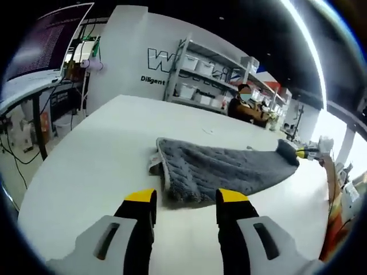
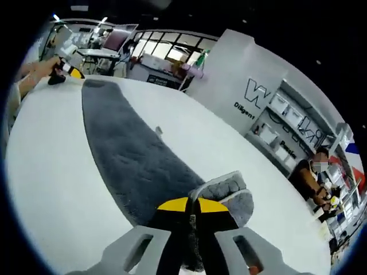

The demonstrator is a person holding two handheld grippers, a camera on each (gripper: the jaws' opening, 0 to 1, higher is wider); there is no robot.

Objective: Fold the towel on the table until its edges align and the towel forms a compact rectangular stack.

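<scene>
White bench (image 1: 103,154) surface spans both views; shelving with storage bins (image 1: 198,71) and a white wall with dark lettering (image 1: 157,63) stand behind it.

Left gripper view: the left gripper (image 1: 186,200) rises from the bottom of the frame with its yellow-tipped fingers (image 1: 140,197) apart and nothing between them, just short of the near edge of the grey towel (image 1: 221,166). The towel lies flat at frame centre, partly folded, with a pale edge trim at its left end. At the far right end of the towel, the right gripper (image 1: 304,152) meets the towel corner.

Right gripper view: the right gripper (image 2: 192,205) at bottom centre has its fingers together, clamped on a lifted corner of the towel (image 2: 132,154). From there the towel runs as a long strip toward the upper left. At the upper left, the left gripper (image 2: 69,70) sits beside the far end. A seated person (image 2: 309,177) is at the right edge.
</scene>
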